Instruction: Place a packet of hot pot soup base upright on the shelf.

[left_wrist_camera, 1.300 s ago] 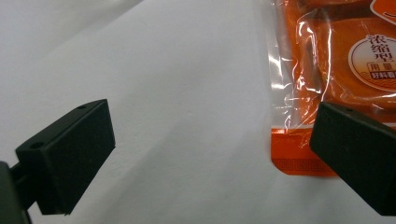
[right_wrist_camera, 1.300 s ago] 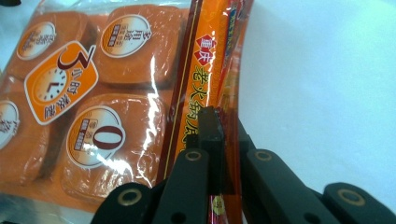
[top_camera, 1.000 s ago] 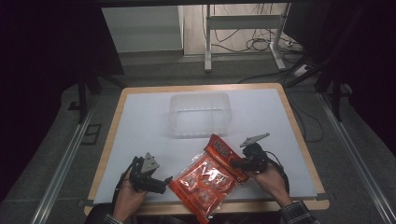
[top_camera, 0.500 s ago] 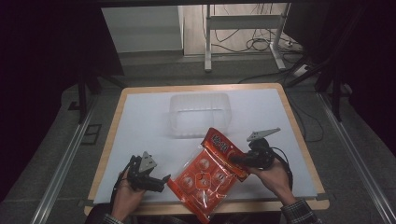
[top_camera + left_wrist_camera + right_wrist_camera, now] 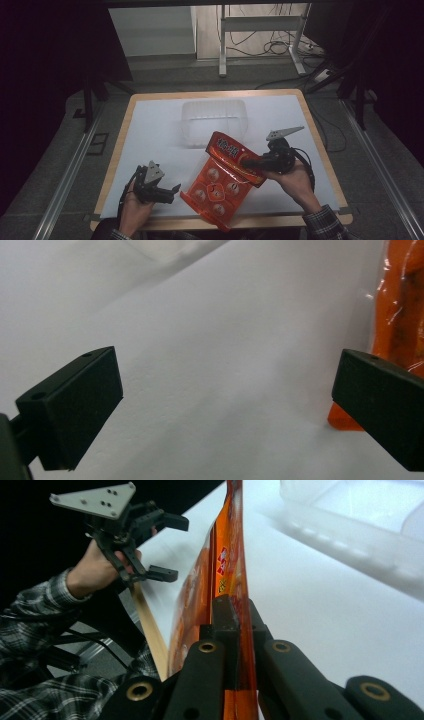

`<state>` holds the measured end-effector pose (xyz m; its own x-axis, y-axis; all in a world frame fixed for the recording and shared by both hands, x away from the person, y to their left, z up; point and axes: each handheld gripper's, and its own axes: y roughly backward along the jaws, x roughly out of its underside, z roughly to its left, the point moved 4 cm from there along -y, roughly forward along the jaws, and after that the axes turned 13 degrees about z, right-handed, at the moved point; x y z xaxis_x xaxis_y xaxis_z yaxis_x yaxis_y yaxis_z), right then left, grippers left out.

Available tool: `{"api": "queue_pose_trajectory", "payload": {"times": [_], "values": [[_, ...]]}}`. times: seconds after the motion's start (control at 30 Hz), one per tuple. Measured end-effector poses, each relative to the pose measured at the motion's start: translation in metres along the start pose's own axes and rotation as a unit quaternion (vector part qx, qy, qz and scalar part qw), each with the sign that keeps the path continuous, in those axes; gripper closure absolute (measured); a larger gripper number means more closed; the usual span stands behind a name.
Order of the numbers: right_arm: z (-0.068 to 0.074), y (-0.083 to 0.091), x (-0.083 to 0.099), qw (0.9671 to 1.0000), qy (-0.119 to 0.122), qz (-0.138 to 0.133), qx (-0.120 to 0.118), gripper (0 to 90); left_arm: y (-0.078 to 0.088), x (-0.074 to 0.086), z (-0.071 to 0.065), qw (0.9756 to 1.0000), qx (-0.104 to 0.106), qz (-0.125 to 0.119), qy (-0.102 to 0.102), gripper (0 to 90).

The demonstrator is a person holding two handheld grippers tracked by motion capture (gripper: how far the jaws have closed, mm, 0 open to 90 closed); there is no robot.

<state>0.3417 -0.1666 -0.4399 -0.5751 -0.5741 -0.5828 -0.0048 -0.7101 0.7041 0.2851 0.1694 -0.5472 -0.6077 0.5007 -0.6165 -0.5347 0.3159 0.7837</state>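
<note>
the right gripper point(image 5: 248, 163) clamps the upper edge of an orange snack packet point(image 5: 222, 180), its top end raised and its lower end near the front edge of the white table point(image 5: 150, 130). the left gripper point(image 5: 172, 192), jaws wide apart and holding nothing, rests just beside the packet. a clear plastic container point(image 5: 214, 121) stands behind, apart from it.

The snack bag point(image 5: 223, 177) lies between both hand-held grippers (left point(image 5: 162, 190), right point(image 5: 248, 162)), before the tub point(image 5: 214, 122) on the table point(image 5: 150, 130).
</note>
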Motion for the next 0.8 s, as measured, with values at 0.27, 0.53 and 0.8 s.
{"api": "queue_pose_trajectory", "payload": {"times": [0.27,0.53,0.8], "values": [[0.011,0.014,-0.014,0.9997,0.011,-0.012,-0.017,89.4,0.002,0.000,0.002,1.0000,-0.002,-0.006,0.006,0.0],[0.028,0.029,-0.035,0.9990,0.031,-0.019,-0.027,89.4,0.002,-0.001,0.002,0.9999,-0.002,-0.010,0.009,0.0],[0.036,0.039,-0.050,0.9981,0.038,-0.030,-0.037,89.4,0.001,0.000,0.001,1.0000,-0.001,-0.004,0.002,0.0]]}}
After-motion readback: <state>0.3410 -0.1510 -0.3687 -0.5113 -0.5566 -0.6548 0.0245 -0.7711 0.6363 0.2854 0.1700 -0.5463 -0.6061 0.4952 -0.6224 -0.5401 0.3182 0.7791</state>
